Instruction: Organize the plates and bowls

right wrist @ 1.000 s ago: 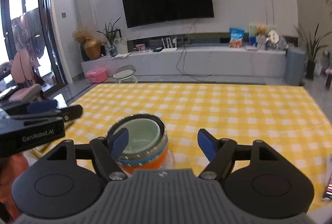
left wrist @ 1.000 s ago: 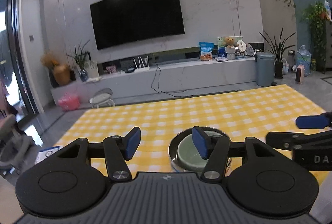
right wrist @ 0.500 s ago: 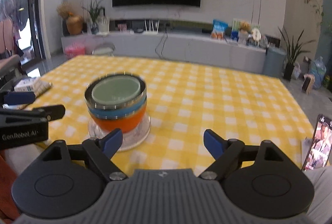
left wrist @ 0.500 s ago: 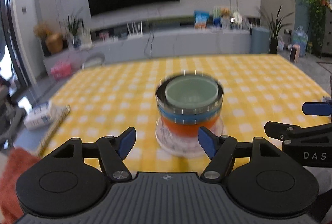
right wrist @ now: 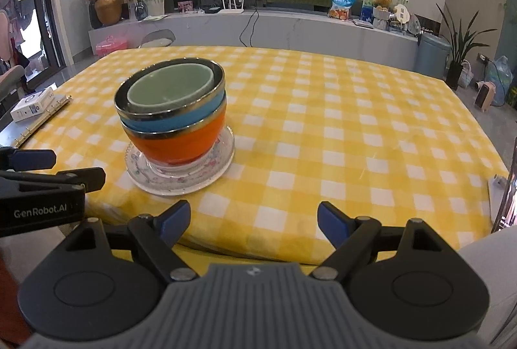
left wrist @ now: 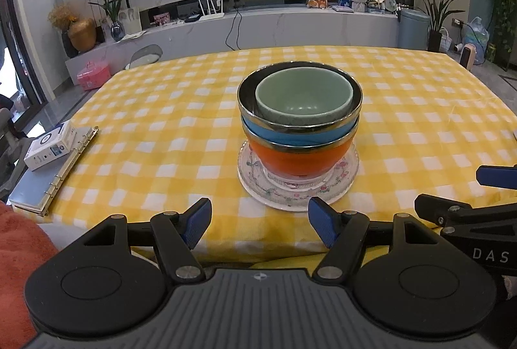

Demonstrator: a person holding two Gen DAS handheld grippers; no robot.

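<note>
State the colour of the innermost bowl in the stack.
Pale green bowl, clearest in the left wrist view.

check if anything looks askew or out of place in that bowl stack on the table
The small pale green bowl sits off-centre in the blue steel-rimmed bowl, crowding one side. The orange bowl and patterned glass plate underneath look level; nothing is spilled.

Centre frame, a green bowl (left wrist: 303, 98) sits nested in a blue bowl (left wrist: 300, 132) atop an orange bowl (left wrist: 299, 158), all on a glass plate (left wrist: 258, 187) on the yellow-checked bench (left wrist: 161, 129). Bottom of frame, left gripper (left wrist: 259, 221), jaws wide apart, nothing between them.
</note>
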